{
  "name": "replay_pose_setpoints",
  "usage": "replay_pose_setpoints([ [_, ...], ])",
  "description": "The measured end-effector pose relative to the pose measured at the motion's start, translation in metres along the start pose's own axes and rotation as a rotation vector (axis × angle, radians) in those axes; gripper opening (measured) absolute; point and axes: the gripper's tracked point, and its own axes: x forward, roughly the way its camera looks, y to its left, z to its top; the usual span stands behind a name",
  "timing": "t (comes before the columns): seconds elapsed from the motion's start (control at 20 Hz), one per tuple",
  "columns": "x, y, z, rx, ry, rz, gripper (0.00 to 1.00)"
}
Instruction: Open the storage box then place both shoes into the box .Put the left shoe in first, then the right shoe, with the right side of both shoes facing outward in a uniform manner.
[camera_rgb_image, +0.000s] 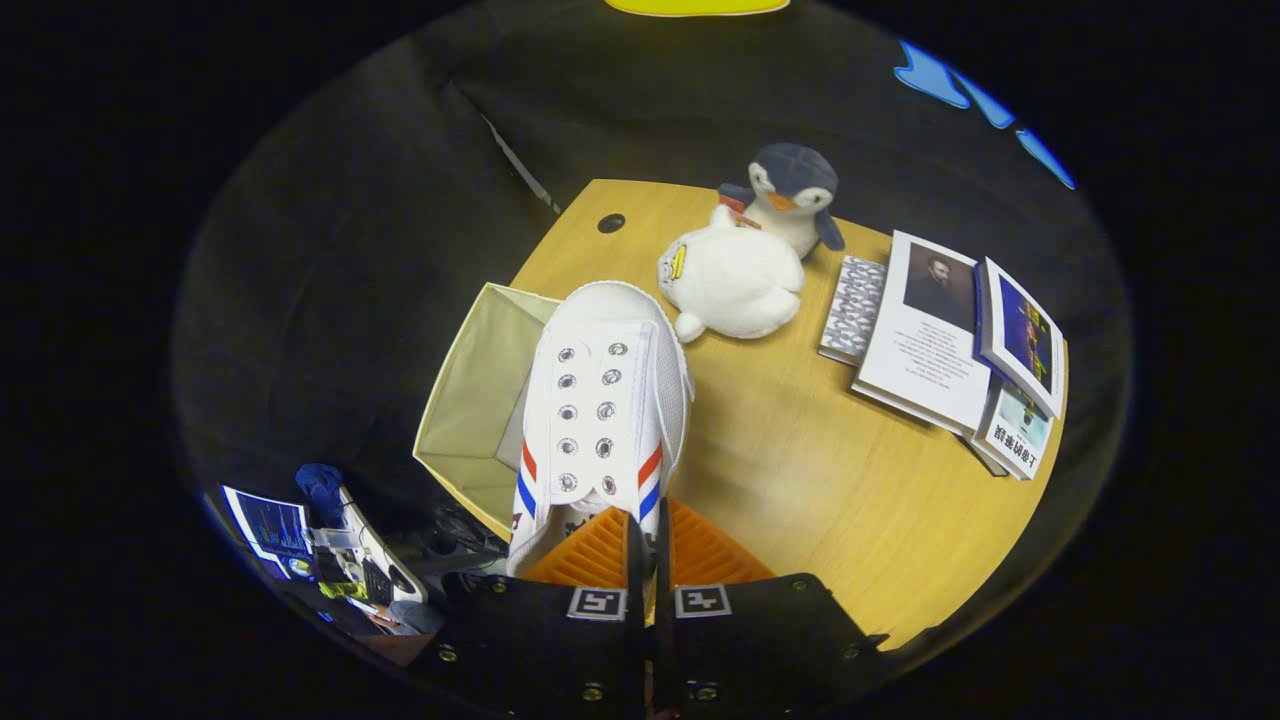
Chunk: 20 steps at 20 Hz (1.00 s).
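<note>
One fabric storage box (470, 400), beige and square-walled, stood open at the wooden table's (800, 470) left edge. White perforated shoe (605, 410), metal eyelets, red-blue stripes, hung over the box rim, its heel pinched between the ribbed orange fingers (700, 550) of the nearly closed tongs (648, 545). Rightward: plush penguin (790, 195), stacked books (950, 340).

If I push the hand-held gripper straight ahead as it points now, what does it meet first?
The hand-held gripper is shut on the white shoe, which leads. Its toe would probably reach the white plush toy first; depth is unclear.
</note>
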Motion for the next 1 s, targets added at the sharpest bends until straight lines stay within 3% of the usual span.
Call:
replay_pose_setpoints([
  [0.45, 0.041, 0.088, 0.031, -0.112, 0.040, 0.040, 0.04],
  [0.75, 0.088, 0.117, 0.035, -0.103, 0.090, 0.023, 0.04],
  [0.85, 0.102, 0.132, 0.037, -0.062, 0.101, 0.058, 0.04],
  [1.0, 0.099, 0.147, 0.042, -0.022, 0.093, 0.130, 0.39],
])
